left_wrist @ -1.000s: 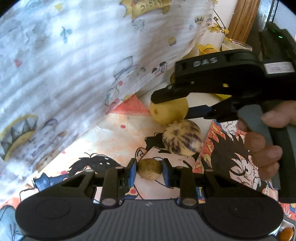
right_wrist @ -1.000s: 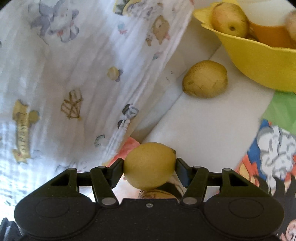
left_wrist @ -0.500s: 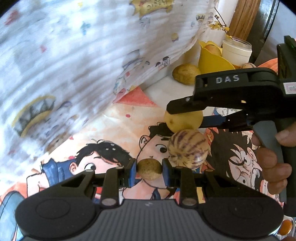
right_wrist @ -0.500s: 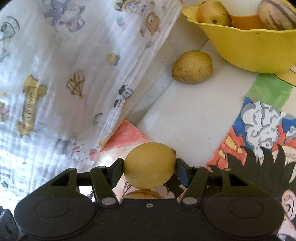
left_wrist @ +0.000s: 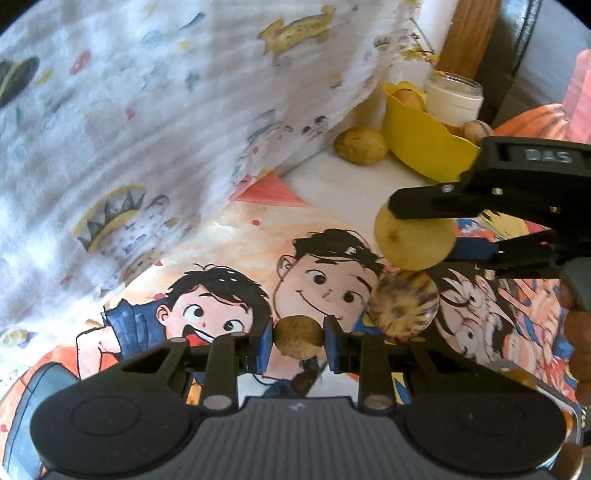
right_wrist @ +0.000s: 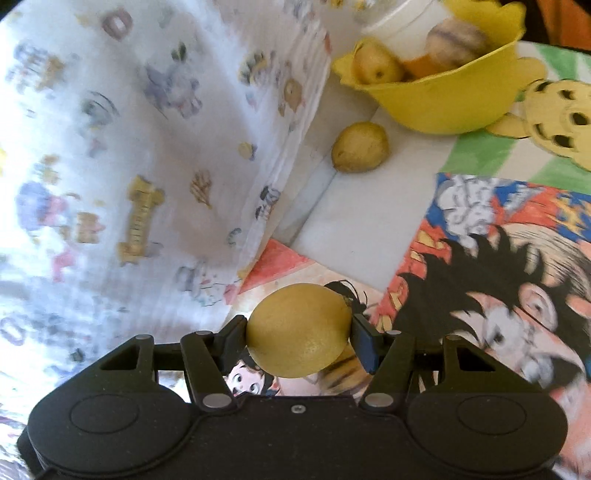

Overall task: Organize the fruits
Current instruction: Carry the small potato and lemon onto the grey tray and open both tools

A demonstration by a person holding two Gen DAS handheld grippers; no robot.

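My left gripper is shut on a small round brown fruit, held above a cartoon-printed table cover. A striped melon-like fruit lies just right of it. My right gripper is shut on a yellow lemon; in the left wrist view that same gripper and lemon hang above the striped fruit. A yellow bowl stands at the far right and holds several fruits. Another lemon rests on the white surface beside it.
A white printed cloth hangs along the left side. A white jar stands behind the yellow bowl. A person's hand grips the right tool. A wooden post rises at the back.
The right gripper has carried its lemon up and to the right, away from the cloth; the bowl now sits further up in its view. The left gripper has backed off slightly, still holding the brown fruit.
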